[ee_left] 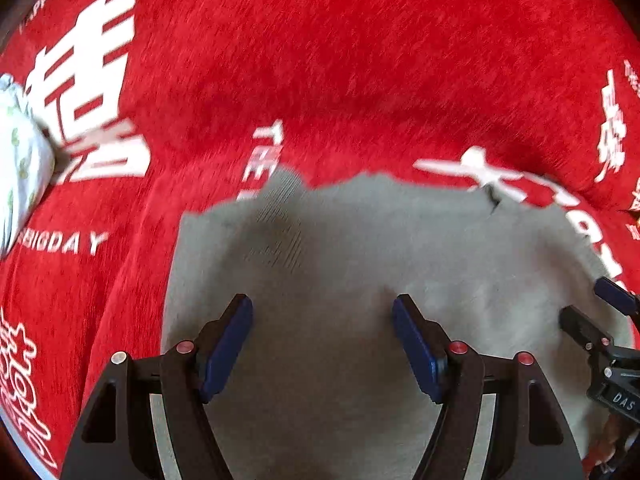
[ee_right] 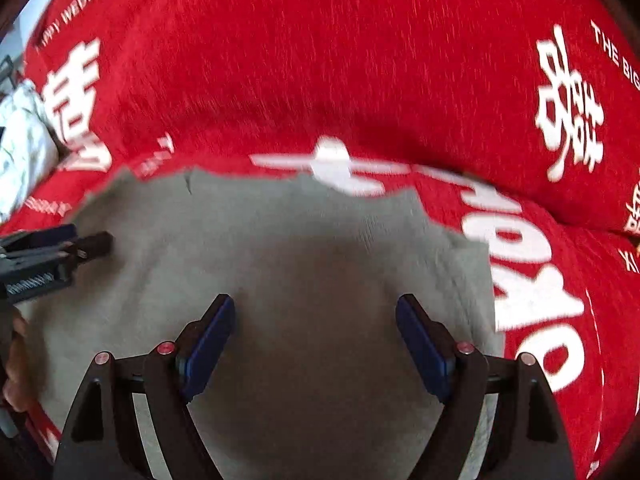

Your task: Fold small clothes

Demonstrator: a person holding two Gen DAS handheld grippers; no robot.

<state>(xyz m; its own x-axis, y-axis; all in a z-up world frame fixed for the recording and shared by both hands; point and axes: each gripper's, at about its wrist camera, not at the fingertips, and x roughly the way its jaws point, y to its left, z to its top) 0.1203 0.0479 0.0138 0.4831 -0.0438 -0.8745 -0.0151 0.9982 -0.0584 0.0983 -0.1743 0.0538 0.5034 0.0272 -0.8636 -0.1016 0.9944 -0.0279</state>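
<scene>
A small grey garment (ee_left: 360, 248) lies flat on a red cloth with white lettering (ee_left: 320, 60). It also shows in the right wrist view (ee_right: 280, 248). My left gripper (ee_left: 322, 340) is open and empty, hovering over the garment's near left part. My right gripper (ee_right: 316, 340) is open and empty over the garment's near right part. The right gripper's fingers (ee_left: 612, 300) show at the right edge of the left wrist view; the left gripper (ee_right: 80, 244) shows at the left edge of the right wrist view. The frames are blurred by motion.
A white cloth with a green print (ee_left: 20, 160) lies at the far left on the red cloth, also seen in the right wrist view (ee_right: 24, 148). The red cloth (ee_right: 360, 60) rises in a soft fold behind the garment.
</scene>
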